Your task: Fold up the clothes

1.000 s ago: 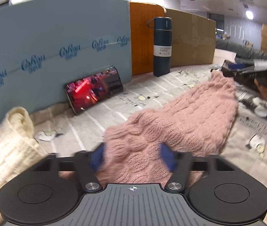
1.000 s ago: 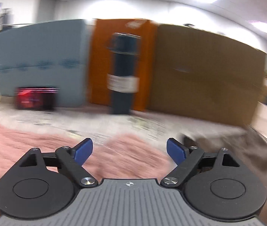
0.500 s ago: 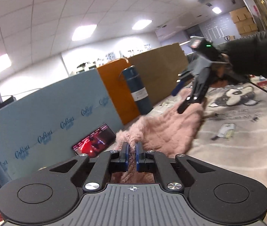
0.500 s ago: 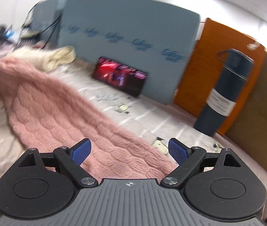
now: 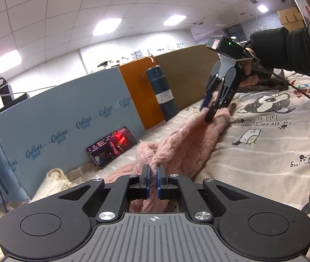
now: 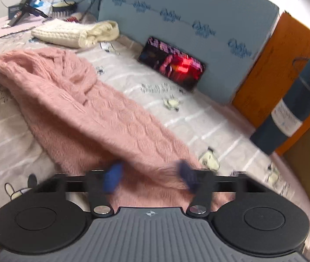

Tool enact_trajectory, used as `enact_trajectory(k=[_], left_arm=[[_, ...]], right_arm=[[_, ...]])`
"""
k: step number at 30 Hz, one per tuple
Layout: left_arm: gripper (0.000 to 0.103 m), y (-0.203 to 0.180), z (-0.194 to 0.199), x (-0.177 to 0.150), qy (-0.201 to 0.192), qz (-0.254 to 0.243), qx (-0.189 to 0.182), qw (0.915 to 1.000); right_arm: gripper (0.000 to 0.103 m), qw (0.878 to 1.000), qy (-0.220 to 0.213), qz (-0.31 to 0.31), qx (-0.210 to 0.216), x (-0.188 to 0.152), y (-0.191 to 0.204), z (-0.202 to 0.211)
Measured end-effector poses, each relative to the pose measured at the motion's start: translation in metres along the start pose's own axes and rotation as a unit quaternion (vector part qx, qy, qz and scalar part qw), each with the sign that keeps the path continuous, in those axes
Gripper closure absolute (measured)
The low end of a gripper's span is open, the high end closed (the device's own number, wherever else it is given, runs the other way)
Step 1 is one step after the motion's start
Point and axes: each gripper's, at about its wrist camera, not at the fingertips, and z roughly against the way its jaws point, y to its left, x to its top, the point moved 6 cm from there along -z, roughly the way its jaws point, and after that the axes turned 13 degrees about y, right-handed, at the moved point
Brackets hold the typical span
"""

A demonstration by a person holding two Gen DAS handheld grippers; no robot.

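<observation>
The pink cable-knit sweater (image 6: 93, 113) lies stretched in a long band across the bed sheet (image 5: 270, 152), which is pale with printed cartoon animals and lettering. The left tool (image 5: 152, 182) has its 2 blue-padded fingers drawn close together, clamped on a bunched edge of the sweater at its near end, with pink knit showing between and below the pads. The right tool (image 6: 149, 175) sits at the opposite end: in its own view the 2 blue fingers (image 6: 112, 178) stand apart, blurred, with the sweater's edge lying between and across them. Whether they touch the fabric I cannot tell. In the left wrist view the right tool (image 5: 207, 114) points down onto the far end of the sweater, held by a hand in a dark sleeve.

Behind the sweater, a phone (image 6: 172, 62) with a lit reddish screen leans against a blue foam board (image 5: 63, 122). To the right of the blue board stands an orange board (image 6: 272, 69), and in front of it a dark blue flask (image 5: 162, 96) with a white label stands upright. A cream knit garment (image 6: 74, 31) lies folded near the blue board, apart from the pink sweater.
</observation>
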Motion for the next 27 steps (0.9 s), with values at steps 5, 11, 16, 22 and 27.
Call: enact_trajectory(k=[5, 11, 16, 22, 27], left_arm=[[0.098, -0.002, 0.008, -0.002, -0.014, -0.008, 0.007, 0.9999], [0.098, 0.008, 0.016, 0.006, -0.038, -0.027, 0.007, 0.9989], [0.098, 0.011, 0.032, 0.010, -0.040, -0.050, -0.030, 0.9975], [0.098, -0.007, 0.043, -0.020, 0.031, -0.040, -0.096, 0.9941], [0.093, -0.025, 0.035, -0.053, 0.139, -0.045, -0.149, 0.9779]], right_arm=[[0.093, 0.999, -0.016, -0.019, -0.023, -0.015, 0.007, 0.017], [0.094, 0.991, -0.105, -0.042, -0.078, -0.043, 0.030, 0.097], [0.095, 0.984, -0.132, -0.054, -0.105, -0.081, 0.082, 0.136], [0.095, 0.988, -0.105, -0.091, -0.068, -0.129, 0.144, 0.120], [0.095, 0.990, -0.063, -0.125, -0.011, -0.152, 0.162, 0.097]])
